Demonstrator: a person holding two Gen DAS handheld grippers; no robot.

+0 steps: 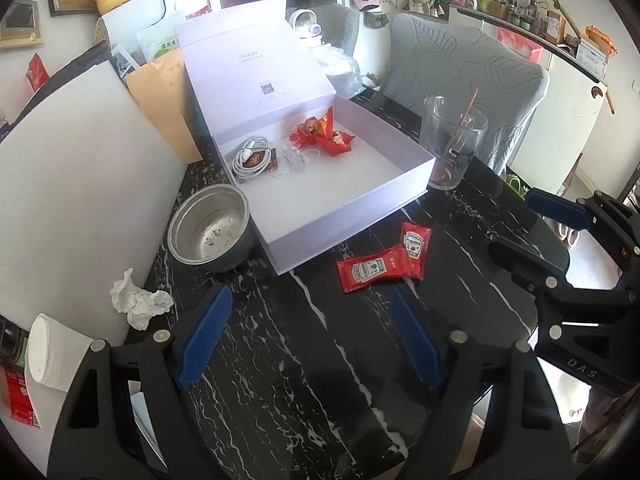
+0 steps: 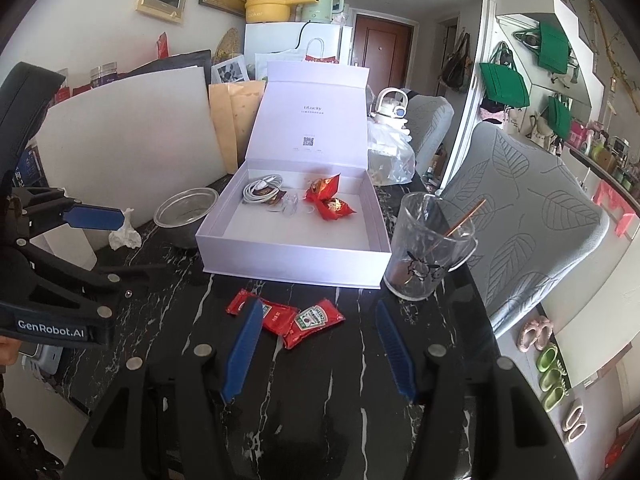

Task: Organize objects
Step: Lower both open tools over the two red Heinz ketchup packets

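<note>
Two red ketchup packets (image 1: 382, 262) (image 2: 286, 318) lie overlapping on the black marble table, just in front of an open white box (image 1: 352, 208) (image 2: 292, 268). Inside the box are a coiled white cable (image 1: 250, 156) (image 2: 262, 190), red snack wrappers (image 1: 322, 134) (image 2: 328, 198) and a small clear item. My left gripper (image 1: 310, 324) hovers open above bare table, short of the packets. My right gripper (image 2: 318, 334) is open too, its left finger (image 2: 244, 344) overlapping one packet's edge in the right wrist view. Nothing is held by either.
A metal bowl (image 1: 212, 232) (image 2: 184, 216) and crumpled tissue (image 1: 138, 300) (image 2: 124, 232) sit left of the box. A glass cup (image 1: 454, 144) (image 2: 428, 248) with a stick stands to its right. White board (image 1: 80, 184), tissue roll (image 1: 50, 352) and grey chairs (image 1: 468, 68) border the table.
</note>
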